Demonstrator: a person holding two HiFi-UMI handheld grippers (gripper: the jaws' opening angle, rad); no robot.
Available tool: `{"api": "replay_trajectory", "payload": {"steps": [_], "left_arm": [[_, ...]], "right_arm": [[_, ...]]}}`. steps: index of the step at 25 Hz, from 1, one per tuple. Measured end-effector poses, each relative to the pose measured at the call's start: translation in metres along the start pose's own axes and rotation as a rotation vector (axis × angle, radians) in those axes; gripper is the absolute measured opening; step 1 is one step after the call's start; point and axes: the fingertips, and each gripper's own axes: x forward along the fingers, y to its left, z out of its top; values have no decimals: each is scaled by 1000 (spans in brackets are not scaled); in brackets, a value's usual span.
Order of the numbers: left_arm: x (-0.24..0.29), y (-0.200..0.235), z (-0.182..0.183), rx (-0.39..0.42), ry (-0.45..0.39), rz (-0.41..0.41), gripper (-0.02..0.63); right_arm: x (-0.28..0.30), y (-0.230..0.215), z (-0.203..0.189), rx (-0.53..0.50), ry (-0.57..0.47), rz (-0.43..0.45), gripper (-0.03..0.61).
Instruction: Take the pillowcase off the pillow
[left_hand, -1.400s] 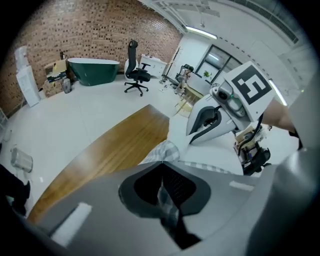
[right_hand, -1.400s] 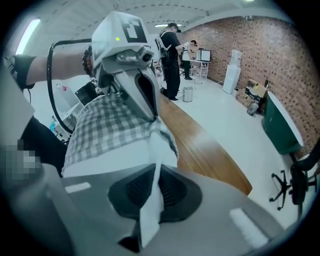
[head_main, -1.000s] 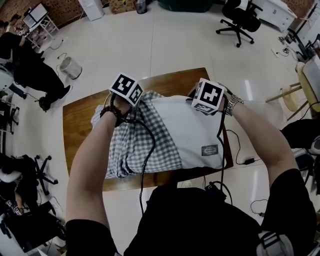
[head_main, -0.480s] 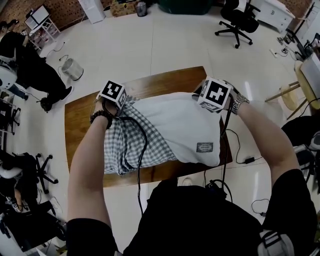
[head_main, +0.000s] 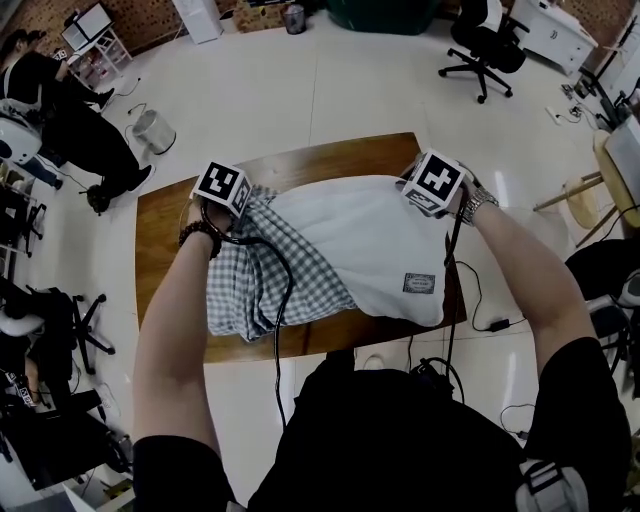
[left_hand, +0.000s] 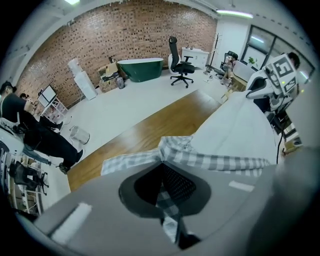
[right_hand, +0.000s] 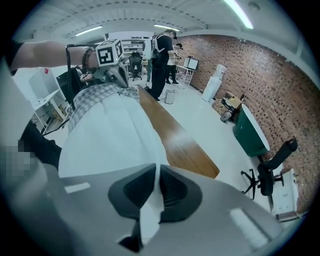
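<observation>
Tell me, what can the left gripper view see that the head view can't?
Only the left gripper view shows the left tongs pinched shut on the checked pillowcase. Only the head view shows the small label on the white pillow, and the marker cube on top of the left tongs. Both views show the wooden table, the pillow and the pillowcase.

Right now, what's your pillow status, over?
Left gripper shut on checked pillowcase. Right gripper shut on white pillow. Pillowcase partly off. Black cable draped across it.
</observation>
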Motion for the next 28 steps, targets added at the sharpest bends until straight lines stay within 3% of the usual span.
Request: {"api": "replay_trajectory", "payload": {"steps": [3, 7, 11, 16, 28], "left_arm": [[0, -13, 4, 0, -66, -30, 8], [-6, -24, 6, -26, -149, -43, 17], [-23, -36, 7, -40, -221, -30, 86], [-35, -57, -12, -56, -266, -24, 121], [-61, -144, -52, -143, -424, -8, 130]], "right_arm": [[10, 2, 1, -7, -17, -24, 26], [17, 8, 4, 7, -49, -52, 89], [11, 17, 4, 3, -83, -82, 132], [8, 46, -8, -2, -98, -83, 143], [-26, 117, -50, -64, -169, -83, 175]]}}
